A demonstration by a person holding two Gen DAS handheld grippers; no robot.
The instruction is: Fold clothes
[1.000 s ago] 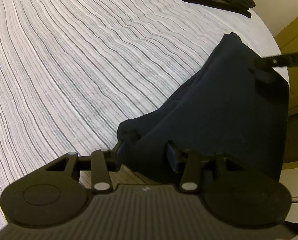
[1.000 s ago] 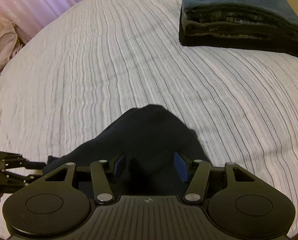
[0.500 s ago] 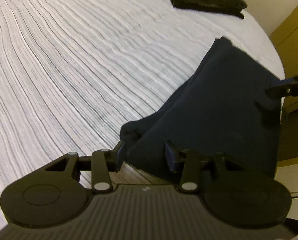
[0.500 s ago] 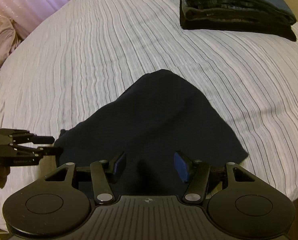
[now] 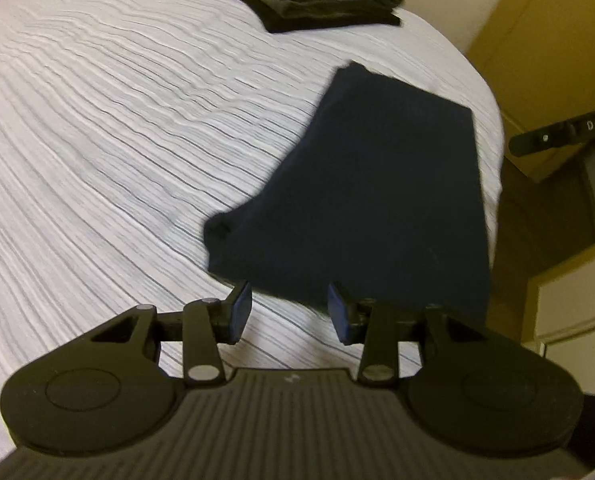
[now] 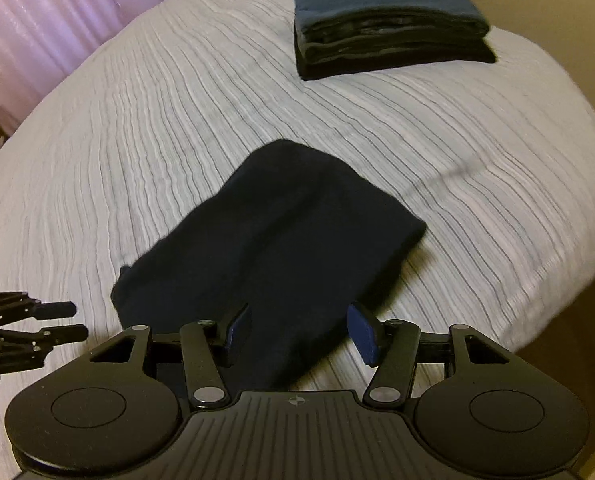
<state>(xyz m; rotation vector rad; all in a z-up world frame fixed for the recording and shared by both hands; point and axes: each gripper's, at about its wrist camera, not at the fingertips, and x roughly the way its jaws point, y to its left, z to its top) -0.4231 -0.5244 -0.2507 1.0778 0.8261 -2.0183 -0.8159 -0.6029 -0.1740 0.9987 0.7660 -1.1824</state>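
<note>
The left claw stands wide, its blue pads apart with nothing between them; the near hem of the dark folded garment lies just beyond the tips, and whether they touch it cannot be told. The right claw is likewise spread wide and holds nothing, its pads poised over the near end of the same garment. That garment lies flat on the striped bed, close to the bed's near edge and toward its right-hand corner in the left wrist view. A stack of folded clothes sits near the far edge of the bed, well apart from the garment. The left claw's tips show at the left border of the right wrist view, just beside the garment's left corner.
</note>
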